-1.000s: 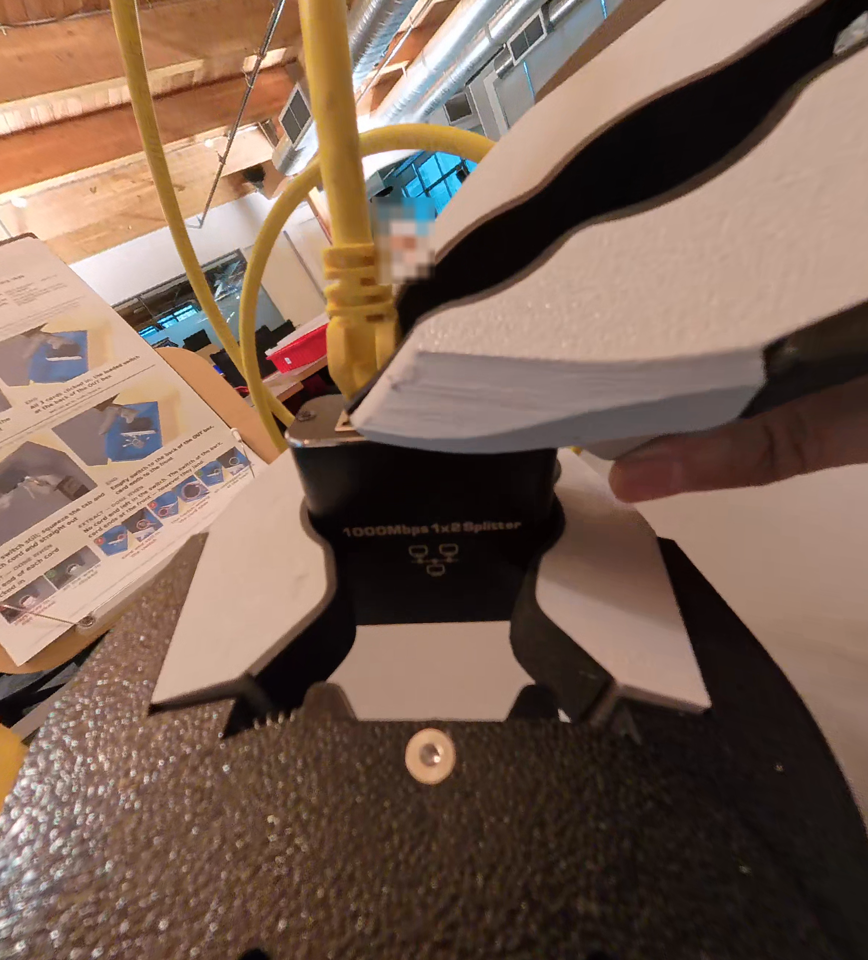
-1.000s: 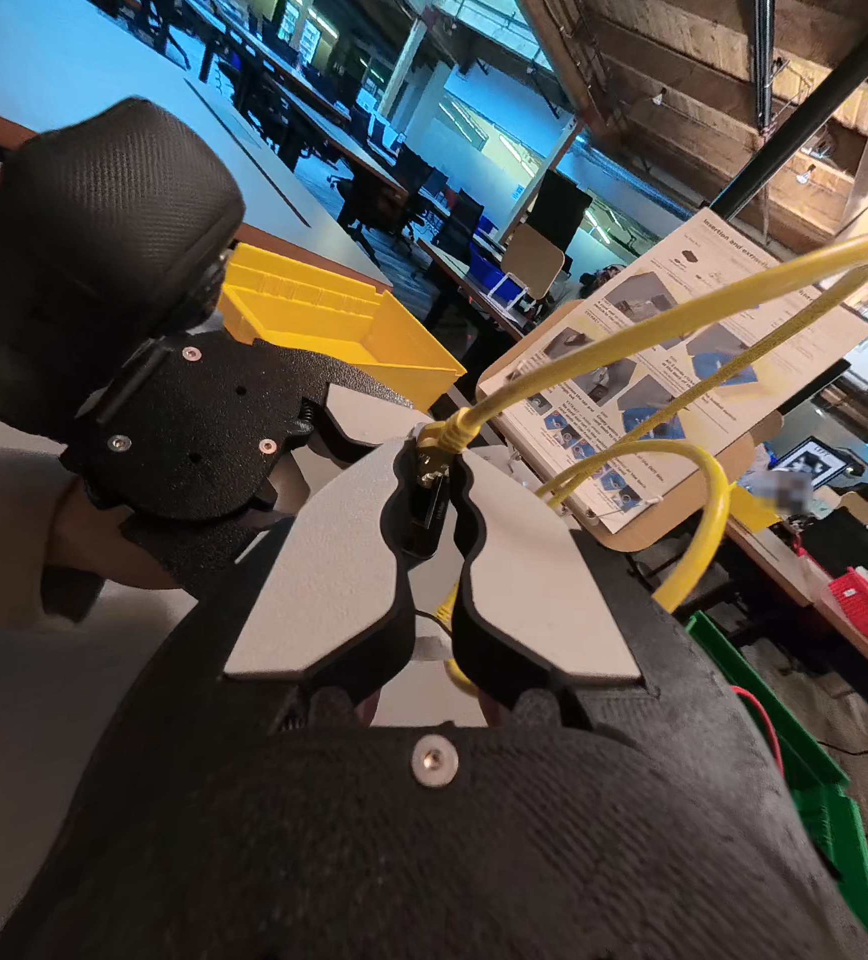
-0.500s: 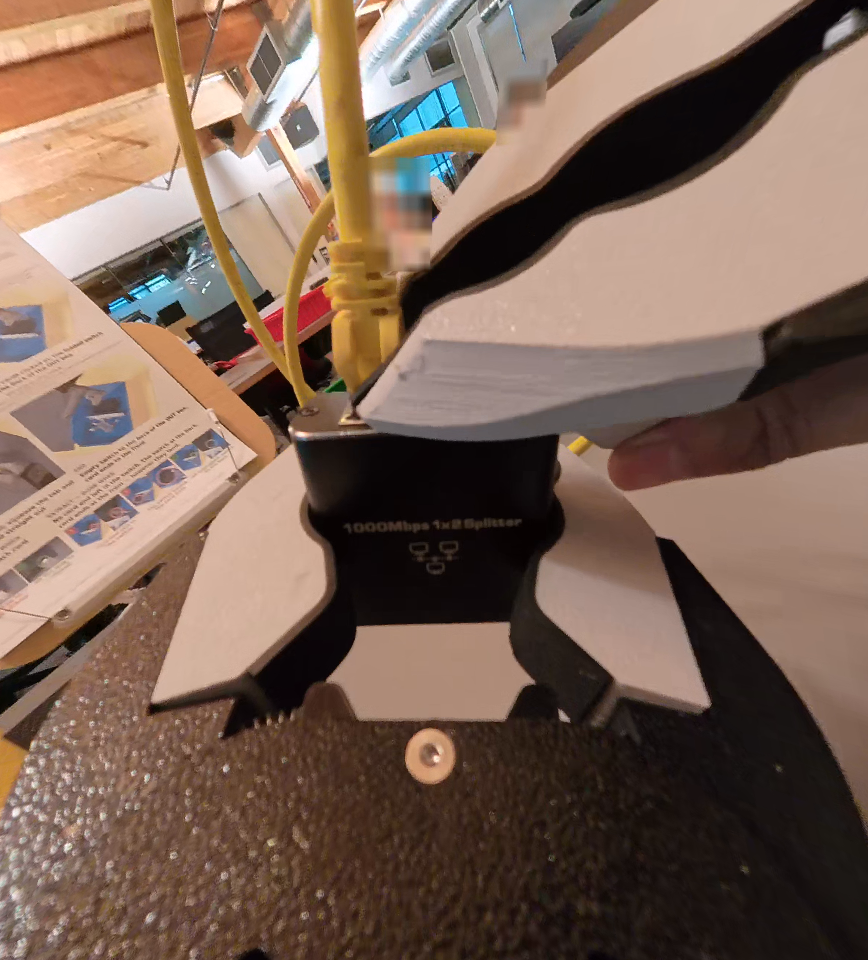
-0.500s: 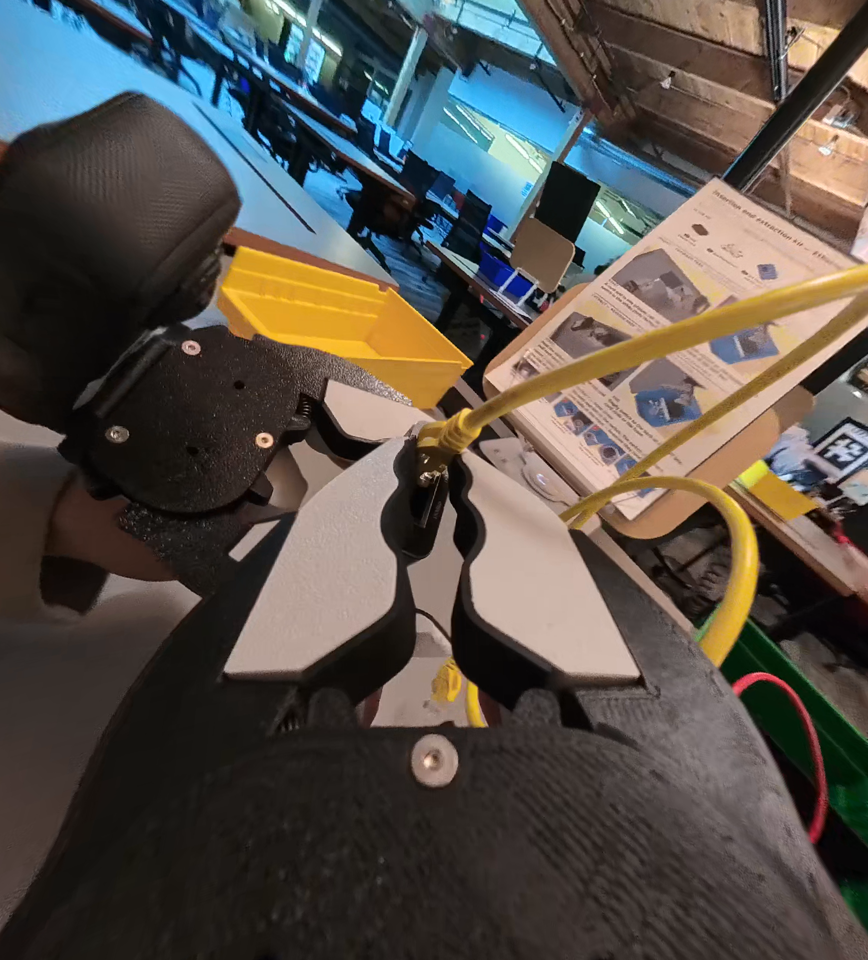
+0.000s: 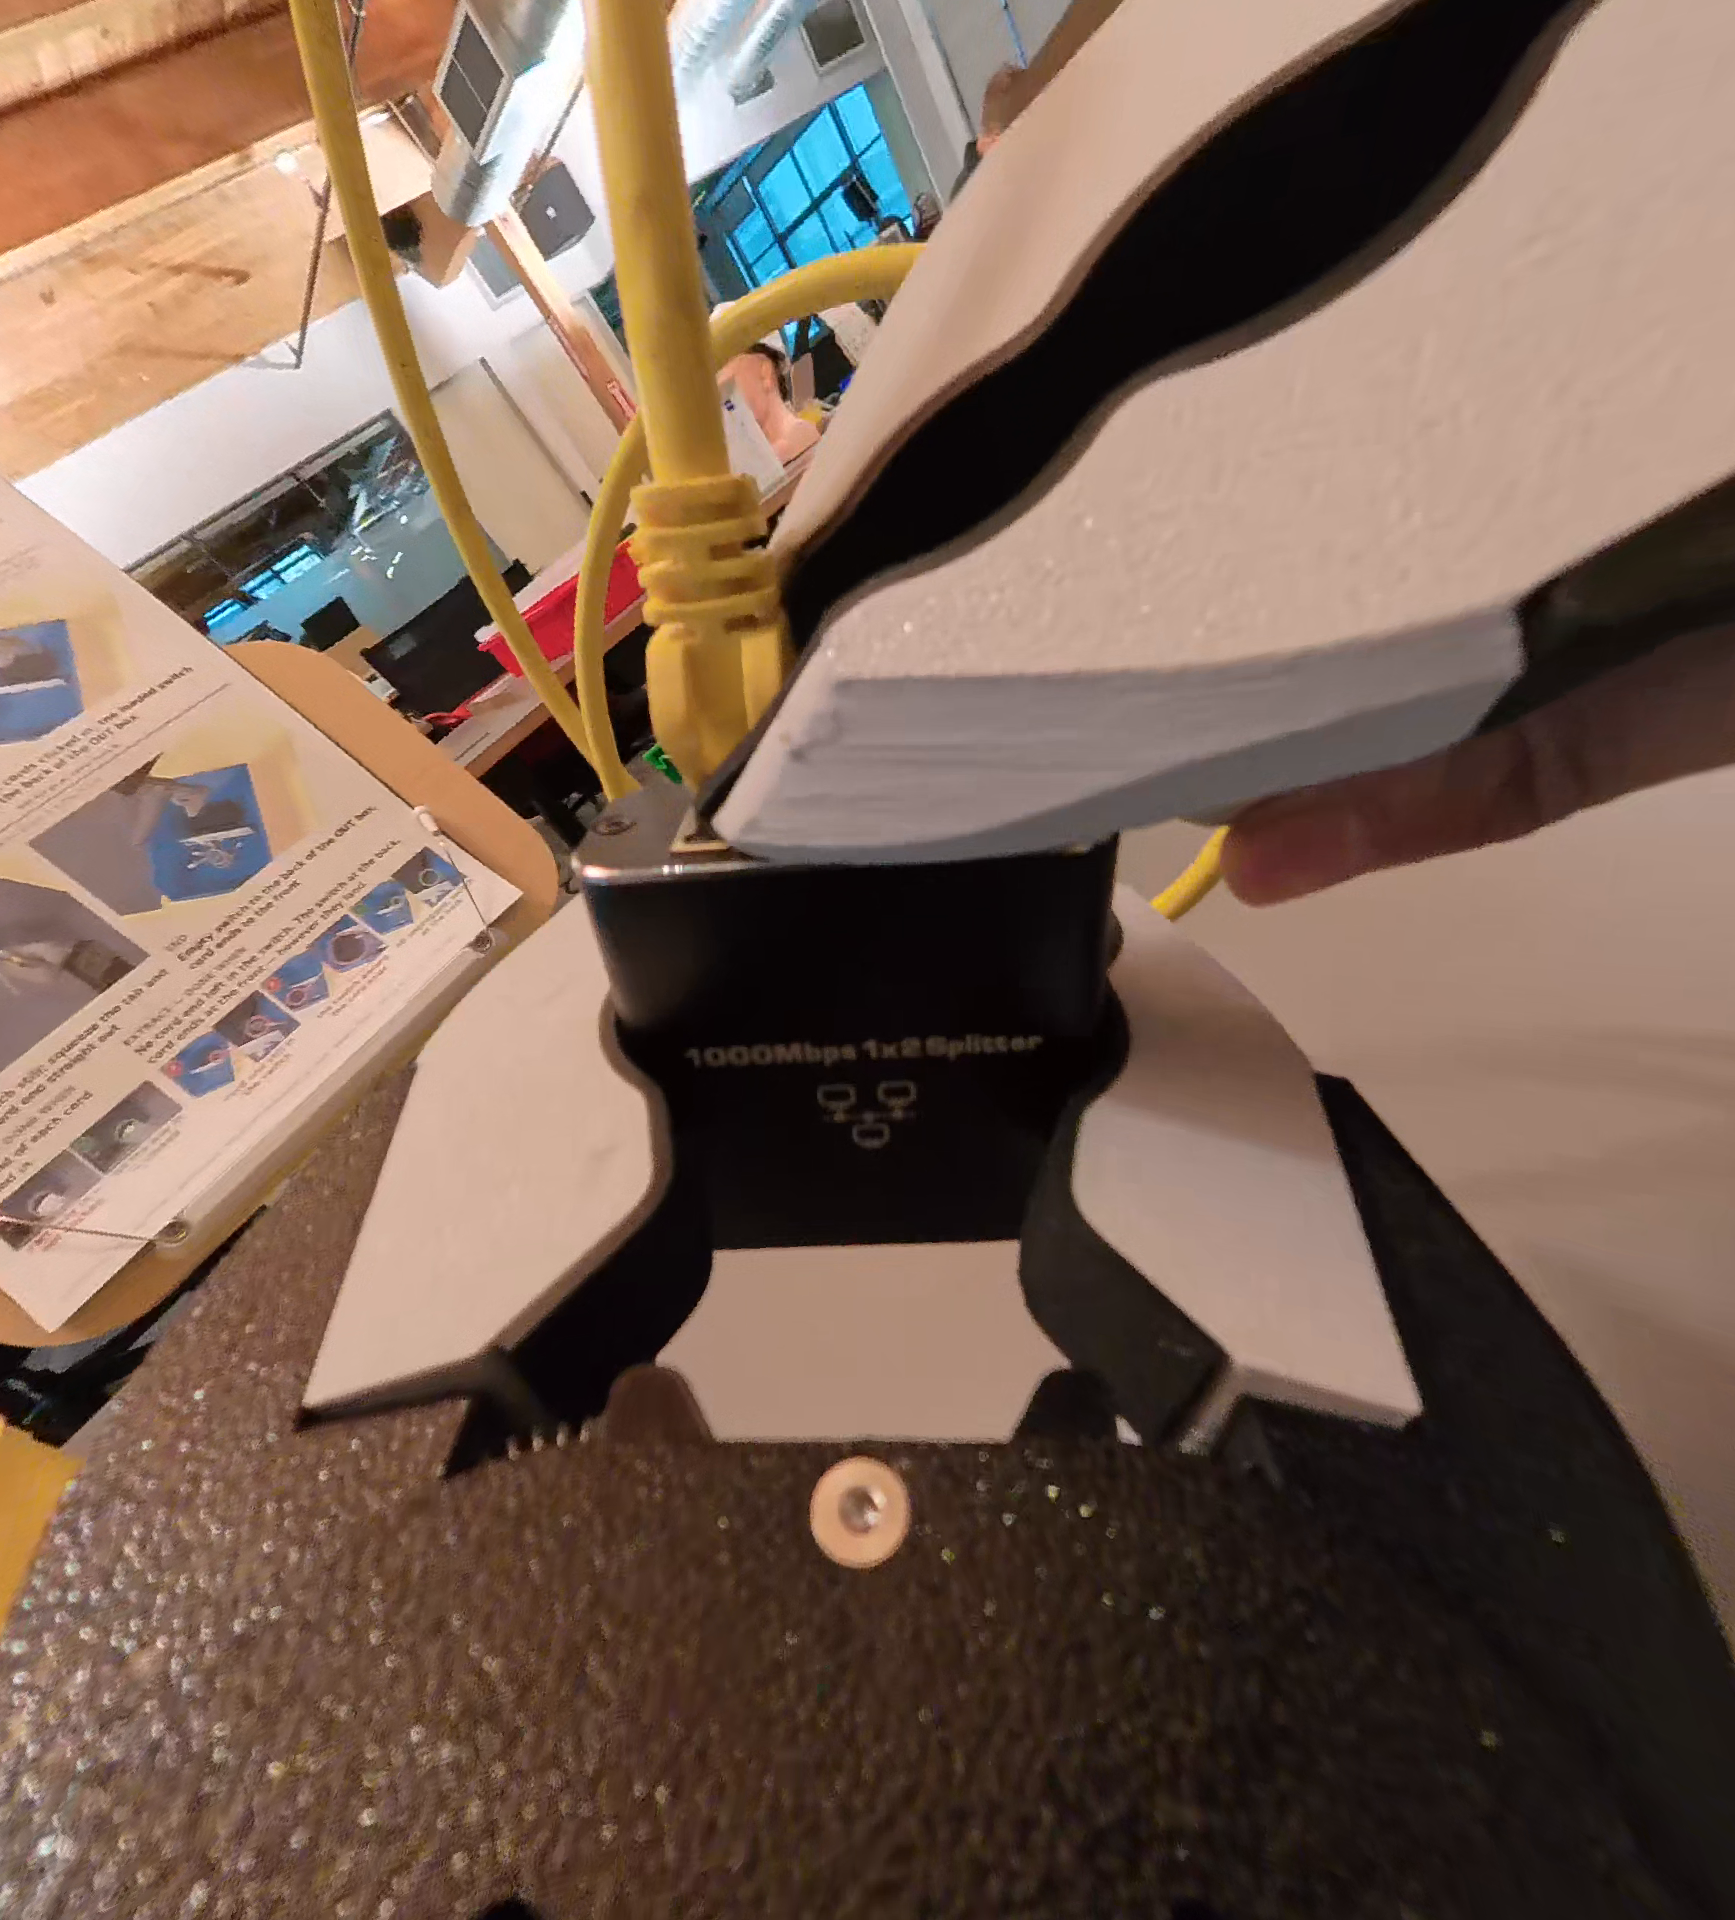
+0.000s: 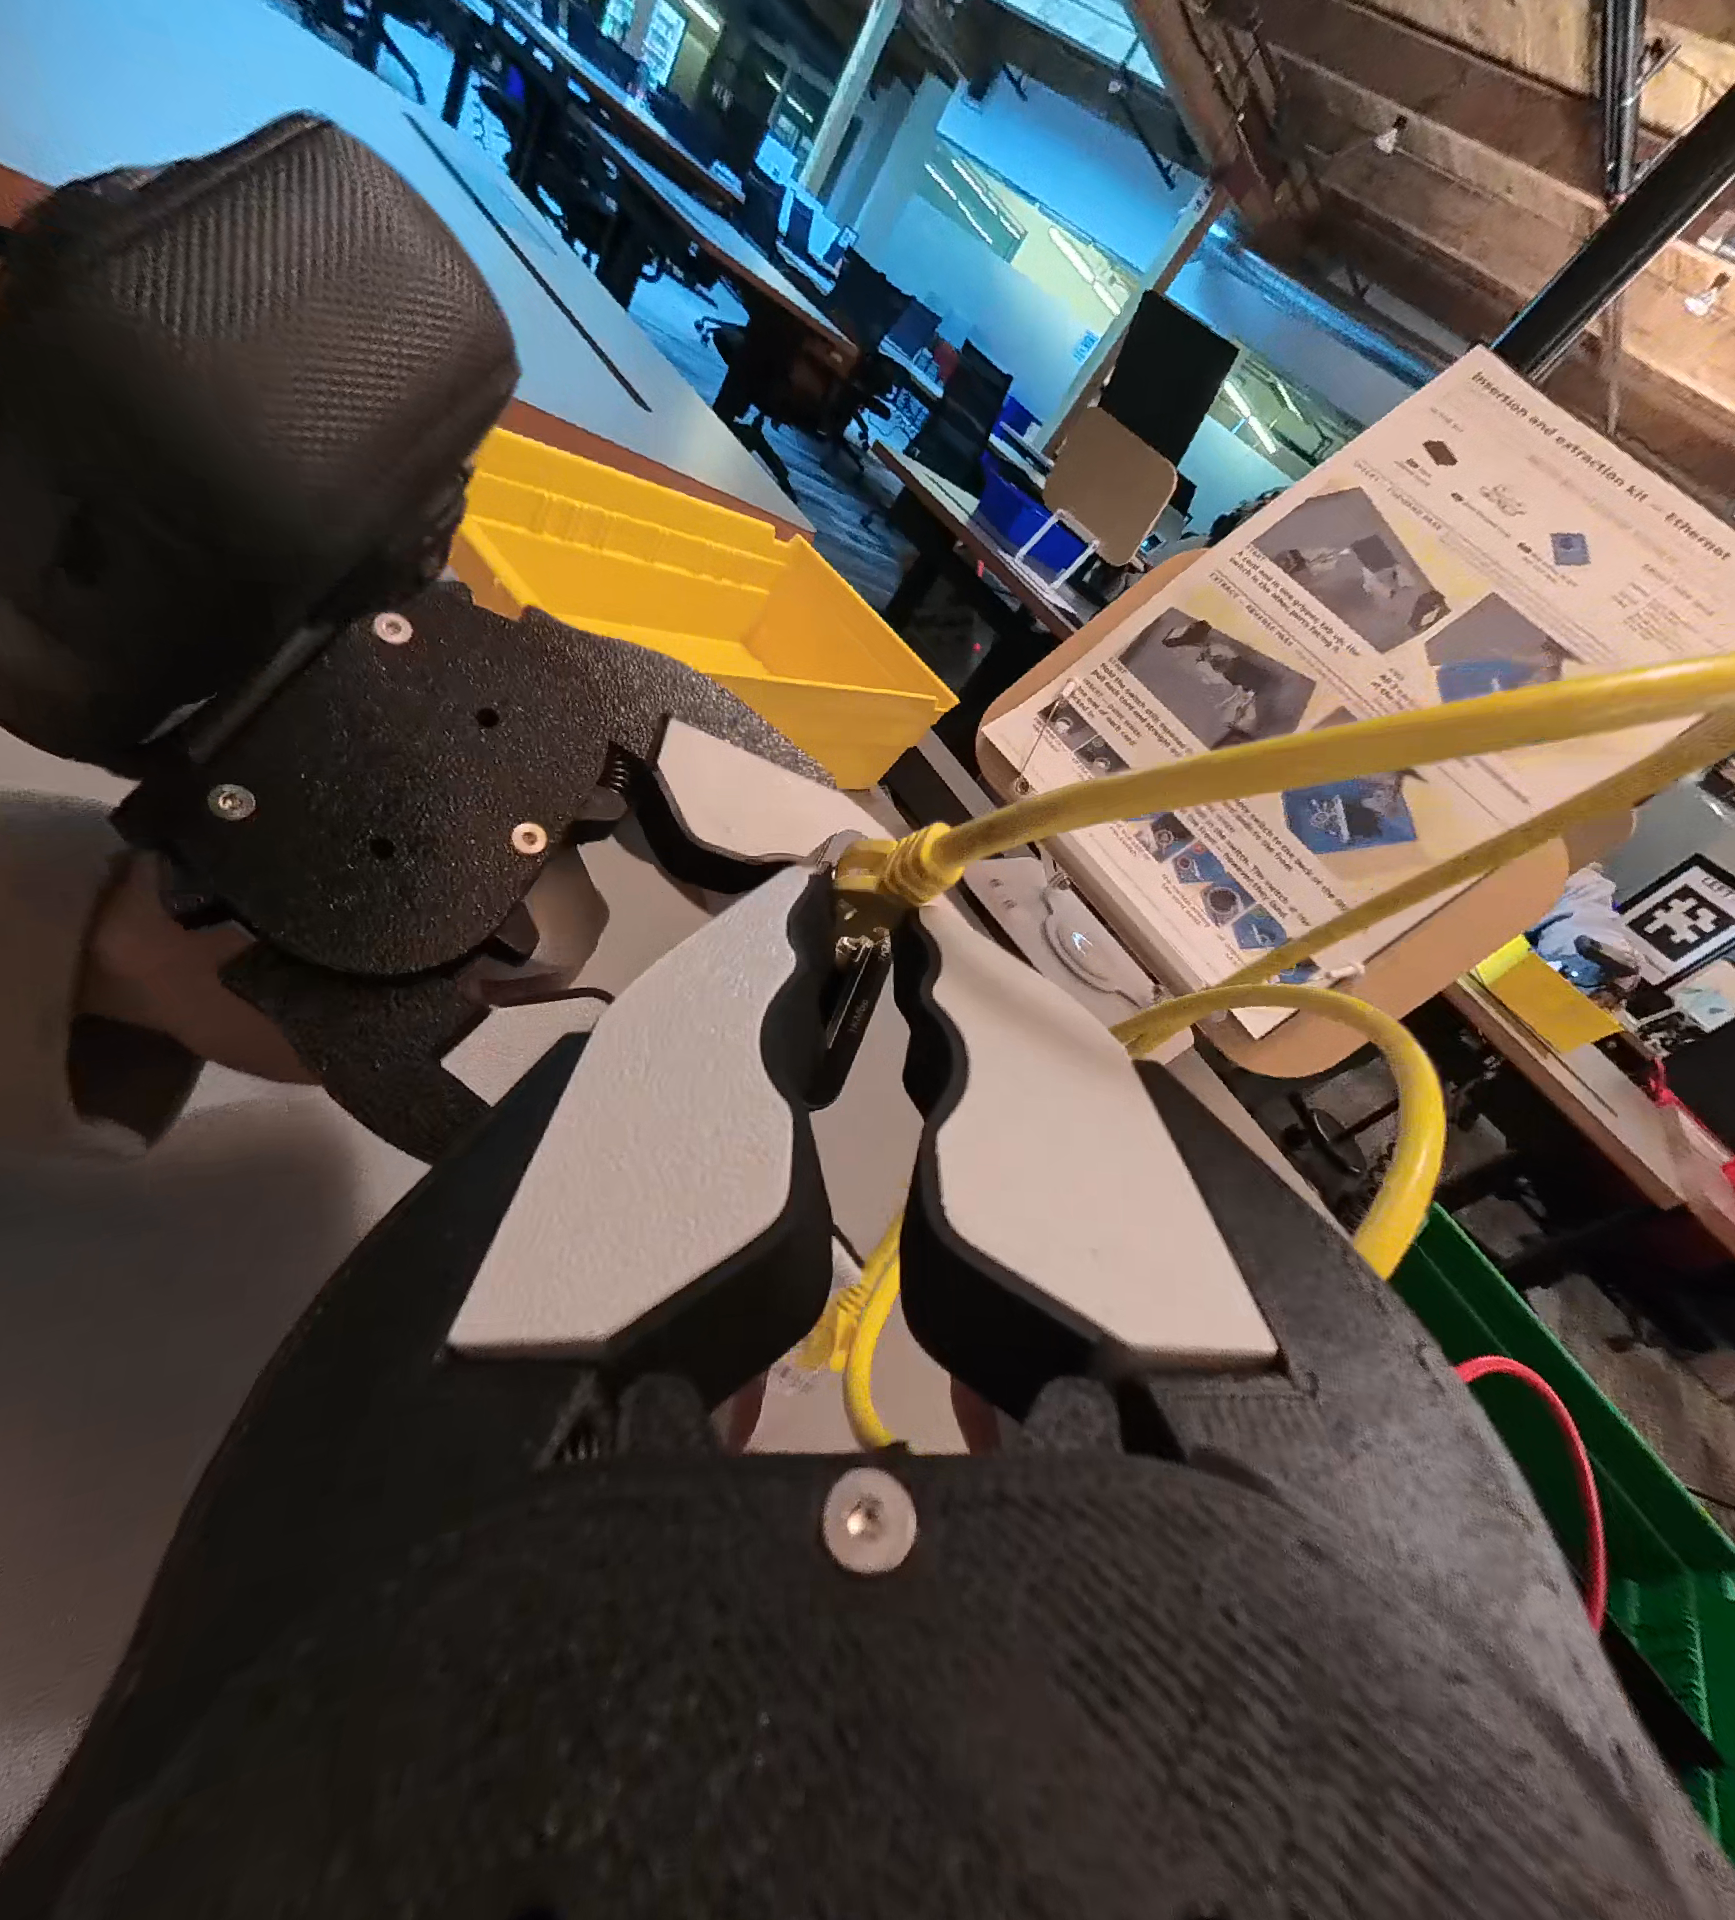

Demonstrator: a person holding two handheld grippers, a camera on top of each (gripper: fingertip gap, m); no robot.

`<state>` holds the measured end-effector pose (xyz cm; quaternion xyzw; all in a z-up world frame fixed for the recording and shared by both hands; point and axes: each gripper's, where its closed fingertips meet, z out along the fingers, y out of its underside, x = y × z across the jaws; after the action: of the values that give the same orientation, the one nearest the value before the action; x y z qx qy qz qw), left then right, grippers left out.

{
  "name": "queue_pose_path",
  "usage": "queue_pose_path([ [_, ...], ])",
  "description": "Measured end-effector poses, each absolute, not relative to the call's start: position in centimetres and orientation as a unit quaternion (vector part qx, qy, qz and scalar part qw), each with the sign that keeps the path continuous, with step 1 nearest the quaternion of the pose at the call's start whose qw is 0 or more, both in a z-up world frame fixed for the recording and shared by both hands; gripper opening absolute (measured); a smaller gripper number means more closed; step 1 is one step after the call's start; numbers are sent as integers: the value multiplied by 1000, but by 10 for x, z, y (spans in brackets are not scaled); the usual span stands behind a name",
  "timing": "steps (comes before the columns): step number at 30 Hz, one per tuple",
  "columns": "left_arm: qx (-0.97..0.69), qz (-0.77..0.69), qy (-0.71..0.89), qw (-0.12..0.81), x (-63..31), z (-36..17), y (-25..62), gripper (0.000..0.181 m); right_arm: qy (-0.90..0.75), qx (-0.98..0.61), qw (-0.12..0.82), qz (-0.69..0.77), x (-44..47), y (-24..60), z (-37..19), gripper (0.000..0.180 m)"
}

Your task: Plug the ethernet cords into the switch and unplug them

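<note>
Ethernet switch [image 5: 858,1049], a small black box, sits pinched between the left gripper [image 5: 858,1081] fingers, its port face turned up and away from the camera. Over the last second that hold has not shifted; only the background has swung, so both hands have tilted together.

On the port face, the right gripper [image 6: 858,971] has its fingers pressed together on the yellow plug [image 5: 707,644] of one ethernet cord [image 5: 650,260], right where it enters the switch. That pinch looks unchanged too, and the plug appears no farther in or out than before. I judge this the squeeze before an unplugging pull, though a final seating push cannot be ruled out.

A second yellow cord [image 5: 593,613] loops into the neighbouring port. Behind stand an instruction sheet [image 6: 1362,707] on a board, a yellow bin [image 6: 697,613] and a green bin [image 6: 1673,1579].
</note>
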<state>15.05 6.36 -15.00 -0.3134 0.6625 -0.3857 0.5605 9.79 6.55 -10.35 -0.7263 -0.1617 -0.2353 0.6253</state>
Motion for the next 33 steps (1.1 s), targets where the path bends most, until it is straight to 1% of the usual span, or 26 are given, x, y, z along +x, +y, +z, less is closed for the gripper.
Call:
queue_pose_path([
  [6,-316,-360,657,583,150,-152,72,77,-151,-731,638,-189,97,69,-107,13],
  [10,-327,-400,655,552,153,-160,66,77,-166,-742,614,-210,101,70,-114,12],
  [12,-325,-397,657,553,155,-162,66,77,-175,-745,605,-218,103,70,-116,12],
  [14,-326,-382,656,564,157,-164,69,77,-177,-750,601,-213,105,70,-119,12],
  [18,-316,-334,652,603,157,-162,79,77,-144,-751,629,-137,104,71,-121,13],
  [20,-322,-350,654,588,158,-165,78,77,-154,-753,620,-161,105,72,-122,13],
  [22,-337,-395,655,549,158,-170,72,77,-152,-759,614,-154,107,75,-125,12],
  [24,-340,-397,655,546,157,-171,72,77,-154,-761,611,-156,107,76,-125,12],
  [26,-337,-370,647,575,157,-170,79,77,-152,-761,613,-147,105,78,-126,12],
  [28,-329,-340,640,605,155,-165,86,77,-126,-756,636,-93,102,78,-123,12],
  [30,-334,-353,646,589,156,-168,83,77,-129,-757,631,-110,104,78,-125,13],
  [33,-350,-424,644,532,155,-172,71,78,-140,-763,619,-126,104,79,-125,12],
])
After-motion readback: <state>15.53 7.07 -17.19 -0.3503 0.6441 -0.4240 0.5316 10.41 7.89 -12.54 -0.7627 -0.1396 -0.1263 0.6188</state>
